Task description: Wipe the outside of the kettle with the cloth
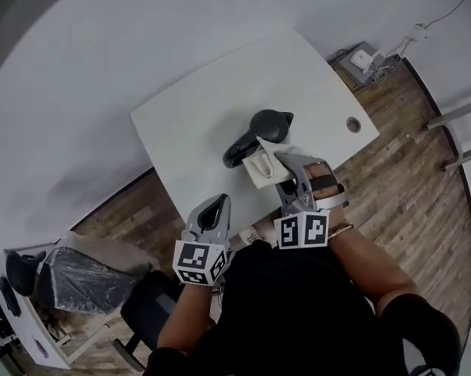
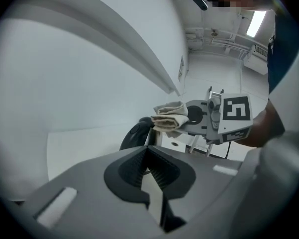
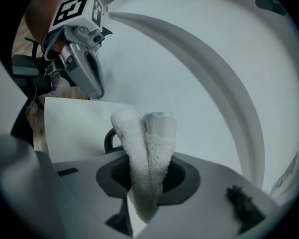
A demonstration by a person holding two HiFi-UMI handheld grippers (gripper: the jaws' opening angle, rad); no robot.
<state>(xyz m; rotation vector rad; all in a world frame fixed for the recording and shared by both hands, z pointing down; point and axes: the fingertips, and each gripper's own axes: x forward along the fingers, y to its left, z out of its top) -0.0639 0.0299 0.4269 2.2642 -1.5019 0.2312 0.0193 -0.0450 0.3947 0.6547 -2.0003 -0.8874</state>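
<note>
A white surface (image 1: 190, 116) stands on a wood-plank floor (image 1: 407, 155) beside a pale wall in a bare room, with a small white box and cables (image 1: 364, 58) on the floor past its far corner and a plastic-wrapped chair (image 1: 82, 279) off to the left. A dark kettle (image 1: 259, 135) sits near the middle of the surface, a little toward the edge nearest the person, its handle turned to that edge. The right claw (image 3: 147, 172) is clamped on a folded pale cloth (image 1: 263, 165), whose two thick folds stand up out of the jaws. The cloth is held at the kettle's near side, just beside the handle, though whether the fabric actually meets the kettle cannot be made out. The left claw (image 2: 150, 164) hangs over the surface's near edge, apart from the kettle. Its ribbed jaws are drawn together with nothing between them. From the left gripper view the kettle shows low behind the jaws, with the cloth at its upper right and the right gripper's marker cube (image 2: 235, 110) behind it. A round hole (image 1: 353, 124) marks the surface near its right corner. The person's forearms reach in from the lower edge of the head view.
</note>
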